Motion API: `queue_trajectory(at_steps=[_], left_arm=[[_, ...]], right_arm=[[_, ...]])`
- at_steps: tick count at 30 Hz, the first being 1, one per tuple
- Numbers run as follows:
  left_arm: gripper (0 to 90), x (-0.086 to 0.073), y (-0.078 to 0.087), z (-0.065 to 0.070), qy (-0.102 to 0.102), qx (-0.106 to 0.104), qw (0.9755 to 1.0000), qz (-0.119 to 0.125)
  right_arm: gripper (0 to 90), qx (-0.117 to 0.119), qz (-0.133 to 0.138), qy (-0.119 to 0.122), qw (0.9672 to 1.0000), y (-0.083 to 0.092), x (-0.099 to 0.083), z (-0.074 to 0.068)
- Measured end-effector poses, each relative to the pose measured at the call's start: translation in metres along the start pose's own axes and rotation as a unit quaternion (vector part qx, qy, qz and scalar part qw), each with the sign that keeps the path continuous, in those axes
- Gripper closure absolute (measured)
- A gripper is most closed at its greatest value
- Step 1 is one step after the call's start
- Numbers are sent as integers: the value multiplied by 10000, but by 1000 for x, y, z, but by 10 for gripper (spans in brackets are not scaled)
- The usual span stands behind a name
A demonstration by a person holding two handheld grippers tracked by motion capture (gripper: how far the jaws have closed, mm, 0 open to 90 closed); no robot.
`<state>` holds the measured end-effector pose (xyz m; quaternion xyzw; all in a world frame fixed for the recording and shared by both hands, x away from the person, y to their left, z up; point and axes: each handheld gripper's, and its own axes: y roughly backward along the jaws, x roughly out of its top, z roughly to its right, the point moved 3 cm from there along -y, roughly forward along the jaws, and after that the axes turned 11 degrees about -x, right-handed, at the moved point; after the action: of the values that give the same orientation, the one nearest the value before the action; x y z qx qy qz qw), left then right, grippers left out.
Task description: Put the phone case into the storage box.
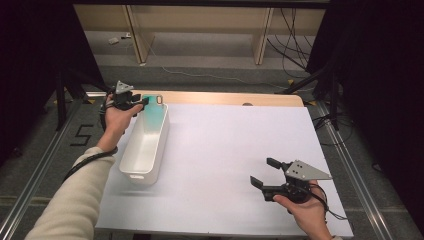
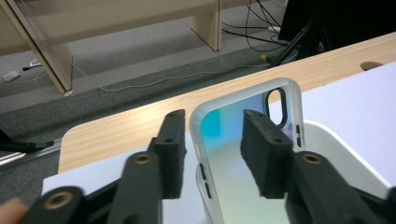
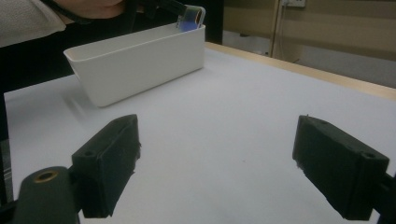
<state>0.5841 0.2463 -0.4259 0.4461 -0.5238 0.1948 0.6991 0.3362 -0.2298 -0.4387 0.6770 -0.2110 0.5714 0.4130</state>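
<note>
A translucent phone case [image 1: 155, 112] with a teal-to-blue sheen stands upright at the far end of a long white bin [image 1: 134, 165]. In the left gripper view the case [image 2: 229, 140] rises between the jaws of my left gripper [image 2: 215, 116], with its camera cut-out at the top. A gap shows between the left pad and the case rim, so the jaws stand open around it. My left gripper [image 1: 142, 102] hovers at the bin's far end. My right gripper [image 1: 262, 171] rests near the table's front right, open and with nothing in it. From the right gripper [image 3: 217, 135], the bin [image 3: 140, 65] and the case [image 3: 189, 21] lie far off.
A white sheet [image 1: 225, 150] covers most of the wooden table [image 1: 225, 97]. Beyond the far edge lie grey floor, cables and wooden furniture legs. Dark stands flank both sides of the table.
</note>
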Motion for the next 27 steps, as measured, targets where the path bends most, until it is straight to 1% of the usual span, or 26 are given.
queue_trajectory(at_steps=[1, 3, 7, 8, 9, 11, 12, 13, 14, 15, 16, 17, 18, 19, 23, 26, 27], left_arm=[[533, 1, 1, 0, 26, 23, 10000, 3], [494, 2, 4, -1, 60, 65, 10000, -7], [414, 4, 10, 1, 119, 76, 9999, 92], [389, 5, 12, 2, 145, 63, 9998, 116], [365, 5, 15, 2, 156, 50, 9998, 128], [327, 6, 20, 4, 155, 57, 9998, 125], [293, 6, 22, 6, 192, 92, 9997, 99], [255, 6, 25, 7, 204, 73, 9997, 108], [242, 6, 27, 8, 206, 16, 9997, 129], [226, 6, 30, 9, 192, 15, 9997, 119], [198, 6, 33, 11, 203, 24, 9997, 122], [186, 6, 35, 12, 204, -13, 9997, 146], [171, 6, 37, 13, 214, -51, 9995, 205], [152, 6, 40, 15, 220, -68, 9995, 212], [139, 6, 51, 21, 225, -105, 9993, 288], [127, 5, 58, 26, 339, -142, 9984, 441], [124, 4, 60, 27, 297, -157, 9983, 476]], right_arm=[[161, 35, -61, -80, 9999, 1, 0, -1], [161, 24, -71, -75, 9999, 1, 0, -1], [160, 2, -66, -73, 10000, 1, 0, -1], [160, 35, -13, -115, 9999, 0, 0, -1], [160, 0, -63, -77, 10000, 1, 0, -1], [159, 0, -70, -67, 10000, 1, 0, -1], [159, -37, 50, 71, 10000, 0, 0, 1], [159, -1, 79, 9, 10000, -1, 0, 1], [158, -24, 46, 13, 10000, 0, 0, 1], [158, 22, 7, -71, 10000, 0, 0, 0], [158, 15, 58, -96, 9999, 0, 0, 0], [158, 1, 22, -89, 10000, 0, 0, 0], [158, 15, 47, -103, 9999, 0, 0, -1], [158, -3, -25, -58, 10000, 1, 0, 0], [157, -16, -8, -47, 10000, 1, 0, 0], [158, -61, 37, -38, 10000, 0, 1, 0], [157, -24, -3, -32, 10000, 1, 0, 0]])
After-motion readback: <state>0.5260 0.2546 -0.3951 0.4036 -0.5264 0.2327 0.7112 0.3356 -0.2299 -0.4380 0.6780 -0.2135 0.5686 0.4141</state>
